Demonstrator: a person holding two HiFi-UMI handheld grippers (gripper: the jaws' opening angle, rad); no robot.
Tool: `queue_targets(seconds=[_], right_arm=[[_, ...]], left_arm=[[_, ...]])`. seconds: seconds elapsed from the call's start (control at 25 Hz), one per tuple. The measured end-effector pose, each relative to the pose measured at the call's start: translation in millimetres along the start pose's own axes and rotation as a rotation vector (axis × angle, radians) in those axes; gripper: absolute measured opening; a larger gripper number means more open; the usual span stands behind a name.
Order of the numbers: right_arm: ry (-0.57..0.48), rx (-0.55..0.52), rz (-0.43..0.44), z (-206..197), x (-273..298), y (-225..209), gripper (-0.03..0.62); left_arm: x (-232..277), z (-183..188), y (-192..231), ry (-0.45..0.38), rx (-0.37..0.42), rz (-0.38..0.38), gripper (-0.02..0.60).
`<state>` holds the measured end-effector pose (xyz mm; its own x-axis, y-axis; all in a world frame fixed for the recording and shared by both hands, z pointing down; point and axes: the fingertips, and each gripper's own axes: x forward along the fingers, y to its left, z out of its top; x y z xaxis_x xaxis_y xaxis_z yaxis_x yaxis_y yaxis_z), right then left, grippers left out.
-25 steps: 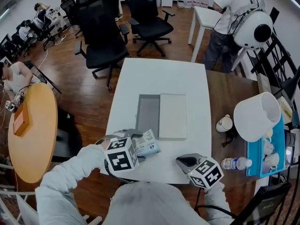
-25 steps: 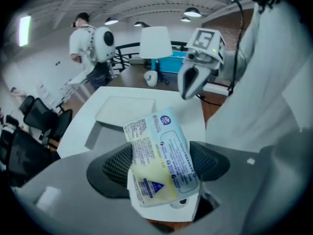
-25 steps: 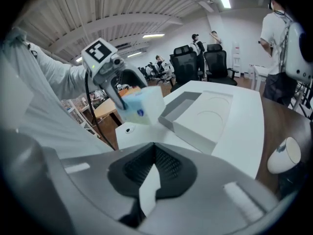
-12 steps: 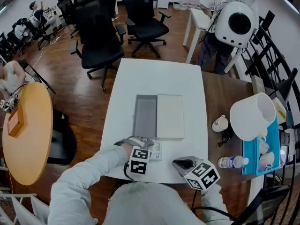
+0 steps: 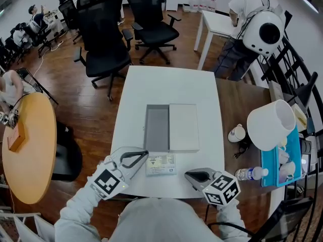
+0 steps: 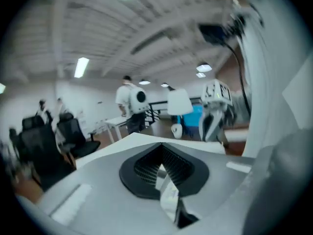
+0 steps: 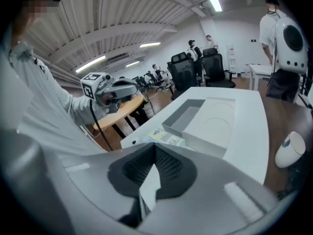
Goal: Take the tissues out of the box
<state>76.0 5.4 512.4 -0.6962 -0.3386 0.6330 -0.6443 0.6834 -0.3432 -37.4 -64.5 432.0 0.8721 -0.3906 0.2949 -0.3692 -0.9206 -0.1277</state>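
The grey open box (image 5: pixel 157 127) lies mid-table with its white lid (image 5: pixel 183 127) beside it on the right. A flat tissue pack (image 5: pixel 161 164) lies on the white table (image 5: pixel 171 87) just in front of the box, near the front edge. My left gripper (image 5: pixel 144 155) is shut and empty, its tips a little left of the pack and off it. My right gripper (image 5: pixel 189 174) hovers right of the pack, shut with nothing in it. The right gripper view shows the box (image 7: pixel 188 112), the lid (image 7: pixel 215 124), the pack (image 7: pixel 164 137) and the left gripper (image 7: pixel 117 89).
A white cup (image 5: pixel 241 133), a water bottle (image 5: pixel 252 174), a big white lampshade (image 5: pixel 270 125) and a blue tray (image 5: pixel 282 160) sit on the brown table at right. Black office chairs (image 5: pixel 108 44) stand behind, a round wooden table (image 5: pixel 28 145) at left, a person (image 5: pixel 247 14) at far right.
The left gripper carried the tissue pack above the table, set it down in front of the box, let go, drew back to the left and shut. The right gripper stayed put.
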Motion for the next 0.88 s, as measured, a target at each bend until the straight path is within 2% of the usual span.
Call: queue_targets(seconds=[0.08,0.12,0.16,0.24,0.4,0.6,0.88], right_arm=[[-0.019,0.001,0.02,9,3,4,0.002],[-0.014,-0.007,0.027,11,6,6,0.003],[-0.005,-0.019,0.032,13,9,8,0.002],[0.012,-0.044,0.036,19,16,12,0.002],[0.034,-0.073,0.038,23,25,17,0.002],[0.017,-0.061,0.042,25,29,26,0.002],[-0.022,-0.071,-0.014,33,26,25,0.002]], left_arm=[[-37,8,17,-0.112,-0.33,0.027,0.015],[-52,4,20,-0.145,-0.447,0.018,0.015],[-64,-2,22,-0.174,-0.53,0.007,0.015],[-78,-15,21,-0.196,-0.616,-0.013,0.015],[-88,-34,12,-0.15,-0.647,-0.039,0.015],[-88,-37,9,-0.107,-0.626,-0.067,0.015],[-82,-35,8,-0.065,-0.583,-0.119,0.015]])
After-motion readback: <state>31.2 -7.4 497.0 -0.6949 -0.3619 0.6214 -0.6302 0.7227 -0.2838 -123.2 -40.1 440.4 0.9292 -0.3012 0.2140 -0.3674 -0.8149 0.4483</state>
